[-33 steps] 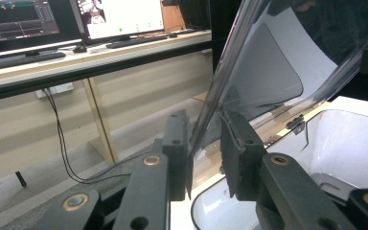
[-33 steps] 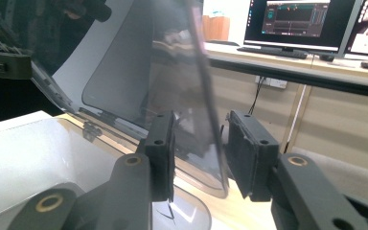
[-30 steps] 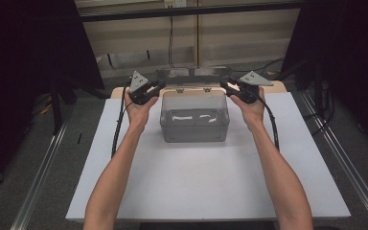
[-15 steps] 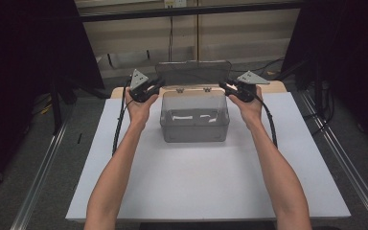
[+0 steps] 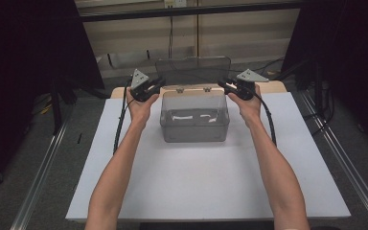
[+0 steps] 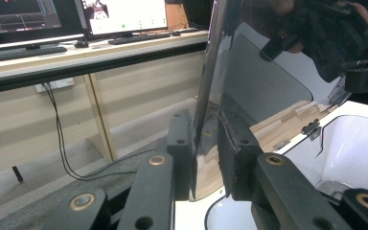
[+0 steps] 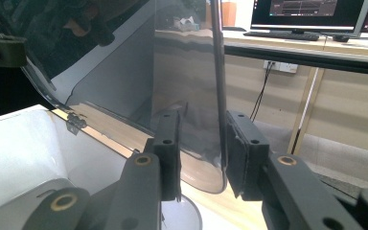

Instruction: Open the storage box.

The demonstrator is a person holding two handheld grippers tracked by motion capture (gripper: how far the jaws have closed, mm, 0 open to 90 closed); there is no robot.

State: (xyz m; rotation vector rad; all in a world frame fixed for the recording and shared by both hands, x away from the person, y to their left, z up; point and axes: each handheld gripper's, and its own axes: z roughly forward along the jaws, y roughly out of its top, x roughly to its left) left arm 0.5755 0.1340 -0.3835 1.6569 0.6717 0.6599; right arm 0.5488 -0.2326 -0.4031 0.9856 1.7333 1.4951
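A clear plastic box [image 5: 194, 125] stands on the white board, its hinged lid [image 5: 193, 72] raised upright at the back. My left gripper [image 5: 159, 84] is at the lid's left edge and my right gripper [image 5: 223, 85] at its right edge. In the left gripper view the lid's rim [image 6: 206, 96] runs between the jaws of my left gripper [image 6: 205, 158], which is shut on it. In the right gripper view the jaws of my right gripper [image 7: 202, 153] have just been closing and hold the lid's rim [image 7: 219, 72]. The box's white inside [image 6: 359, 148] lies below.
The white board [image 5: 211, 191] covers the table, with a wooden strip [image 5: 273, 86] behind the box. Metal rails [image 5: 43, 177] run along both sides. A desk with monitors [image 6: 124, 14] and hanging cables [image 6: 60, 134] stands beyond the table.
The lid has swung up from a tilted stand to upright, with both grippers staying at its side edges. The hands have barely shifted.
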